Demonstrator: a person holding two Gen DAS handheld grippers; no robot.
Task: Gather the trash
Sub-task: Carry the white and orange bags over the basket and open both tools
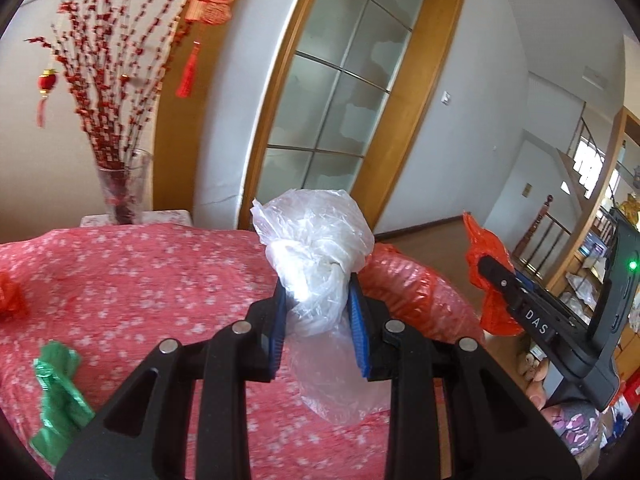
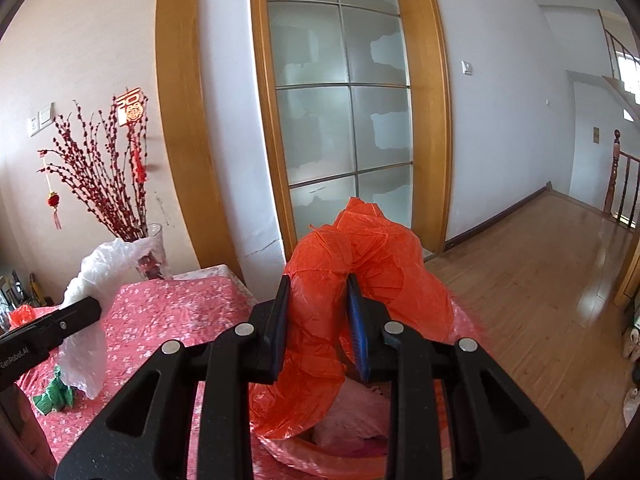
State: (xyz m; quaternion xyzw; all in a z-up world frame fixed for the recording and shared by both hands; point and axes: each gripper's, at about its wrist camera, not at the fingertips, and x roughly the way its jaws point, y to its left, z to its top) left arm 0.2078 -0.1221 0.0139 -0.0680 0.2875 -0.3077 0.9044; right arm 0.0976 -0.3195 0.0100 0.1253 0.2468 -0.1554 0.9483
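My left gripper [image 1: 318,292] is shut on a crumpled clear plastic bag [image 1: 316,248] and holds it above the red flowered tablecloth [image 1: 140,280]. The same clear plastic bag [image 2: 90,280] hangs at the left of the right wrist view. My right gripper [image 2: 318,296] is shut on the edge of an orange-red plastic bag [image 2: 360,256], whose mouth sags open below the fingers. That right gripper [image 1: 490,270] also shows at the right of the left wrist view, gripping the orange-red bag [image 1: 486,248]. A crumpled green bag [image 1: 60,392] lies on the cloth at the lower left.
A glass vase [image 1: 122,188] of red branches stands at the table's far edge by the wall. A small red scrap [image 1: 12,296] lies at the cloth's left edge. A frosted glass door [image 2: 344,120] is behind the table. Wooden floor [image 2: 540,280] opens to the right.
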